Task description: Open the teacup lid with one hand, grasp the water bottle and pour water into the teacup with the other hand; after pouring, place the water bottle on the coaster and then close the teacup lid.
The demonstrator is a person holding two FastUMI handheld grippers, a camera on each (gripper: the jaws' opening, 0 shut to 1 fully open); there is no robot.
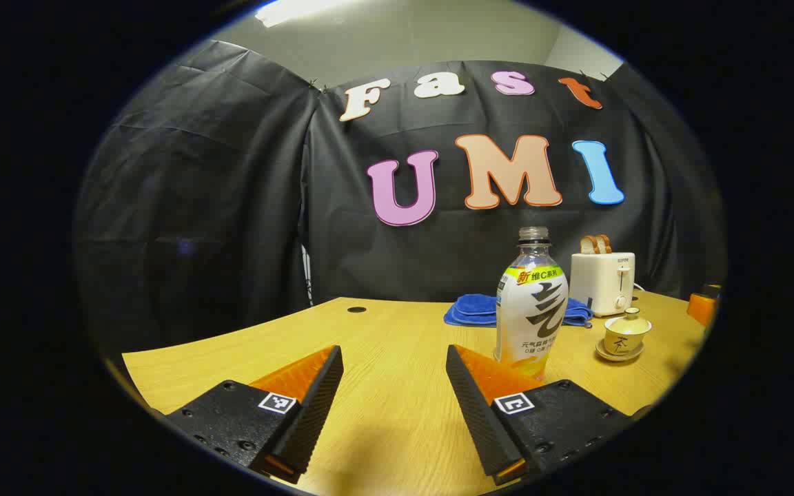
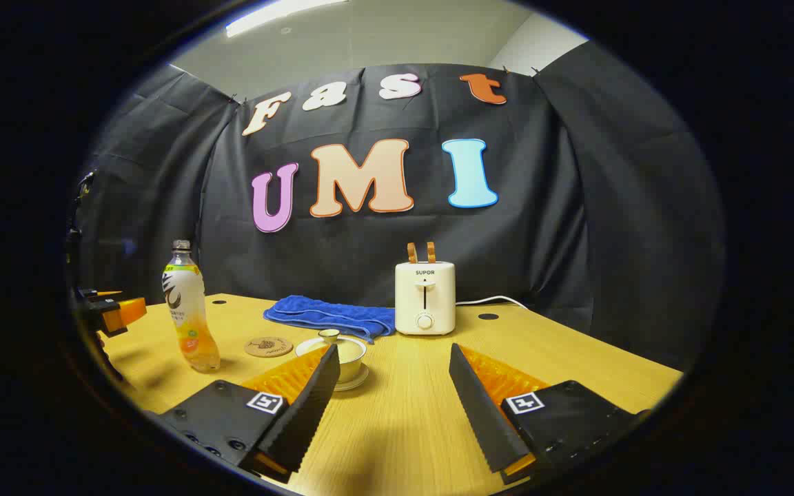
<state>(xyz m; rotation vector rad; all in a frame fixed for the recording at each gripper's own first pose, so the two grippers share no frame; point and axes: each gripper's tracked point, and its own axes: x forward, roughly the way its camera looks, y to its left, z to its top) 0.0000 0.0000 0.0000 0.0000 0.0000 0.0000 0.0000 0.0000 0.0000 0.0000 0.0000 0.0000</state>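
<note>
Both tools, left tool [image 1: 390, 406] and right tool [image 2: 391, 406], hang released over the worktop [image 2: 397, 427]; the lidded teacup [image 2: 342, 353] sits before the toaster [image 2: 424, 297], bottle [image 2: 190, 313] and coaster [image 2: 268, 346] left of the teacup; best pinch the lid knob squarely, lift straight.

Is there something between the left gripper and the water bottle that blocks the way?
Nothing visible does. The left gripper is open, and only bare table lies between it and the water bottle, which stands ahead, off to its right finger's side.
</note>
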